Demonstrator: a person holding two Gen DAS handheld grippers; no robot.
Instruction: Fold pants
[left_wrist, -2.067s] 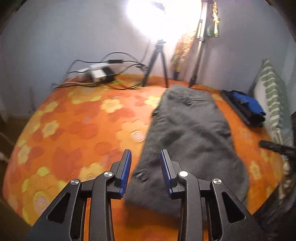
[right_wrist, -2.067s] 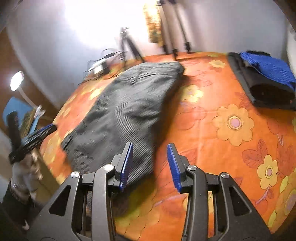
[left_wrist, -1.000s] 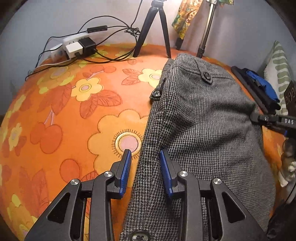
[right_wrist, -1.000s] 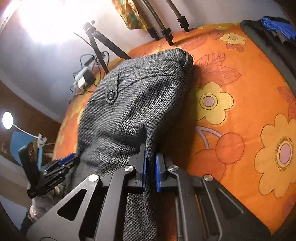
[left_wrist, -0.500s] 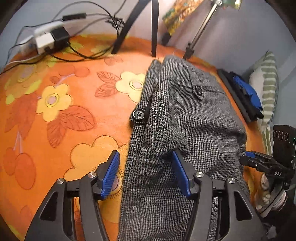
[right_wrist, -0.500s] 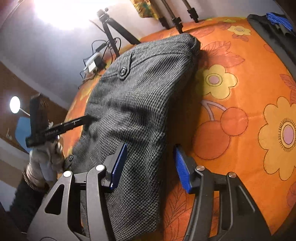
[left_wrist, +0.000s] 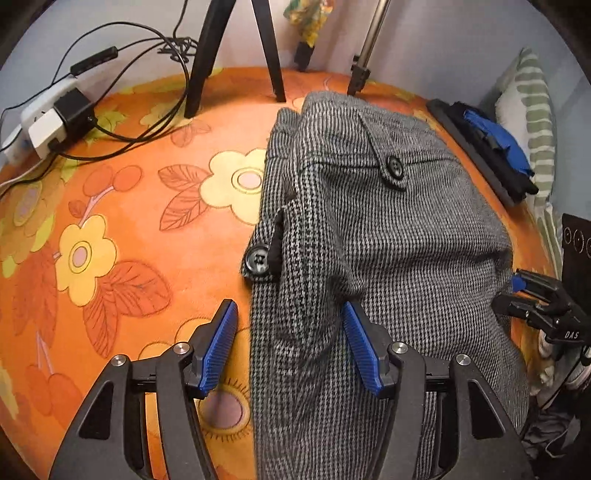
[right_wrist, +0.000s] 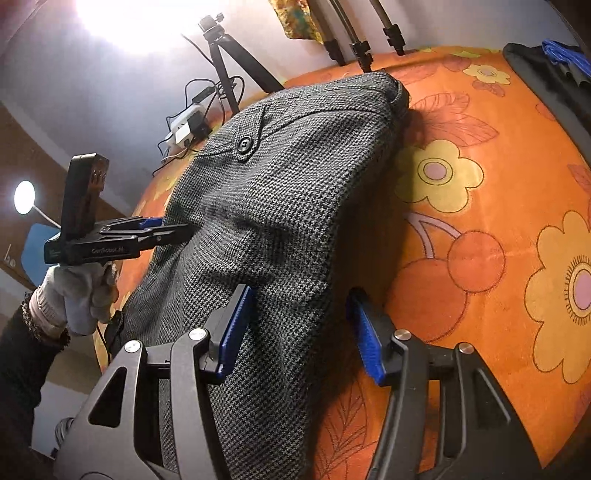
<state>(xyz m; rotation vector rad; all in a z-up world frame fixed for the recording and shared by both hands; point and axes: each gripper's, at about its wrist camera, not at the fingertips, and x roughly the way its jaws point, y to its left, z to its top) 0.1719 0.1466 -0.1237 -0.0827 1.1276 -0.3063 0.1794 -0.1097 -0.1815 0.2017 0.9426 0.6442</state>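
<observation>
Grey houndstooth pants (left_wrist: 388, 240) lie folded lengthwise on an orange flowered cover (left_wrist: 129, 229), waistband at the far end. A buttoned back pocket flap (left_wrist: 393, 168) faces up and a button tab (left_wrist: 258, 258) sticks out at the left edge. My left gripper (left_wrist: 290, 343) is open, its blue pads astride the pants' left edge. My right gripper (right_wrist: 301, 328) is open, its pads astride the pants' (right_wrist: 280, 192) right edge. Each gripper shows in the other's view, the right (left_wrist: 535, 306) and the left (right_wrist: 122, 236).
A power strip with cables (left_wrist: 55, 118) and tripod legs (left_wrist: 236, 55) stand at the far edge. A stack of black and blue clothes (left_wrist: 487, 147) and a striped pillow (left_wrist: 532, 110) lie at the right. A lamp (right_wrist: 24, 195) glows beyond the bed.
The right gripper was shut on the pants' right edge a second ago and has let go. Both grippers opened wide and moved forward along the pants toward the waistband.
</observation>
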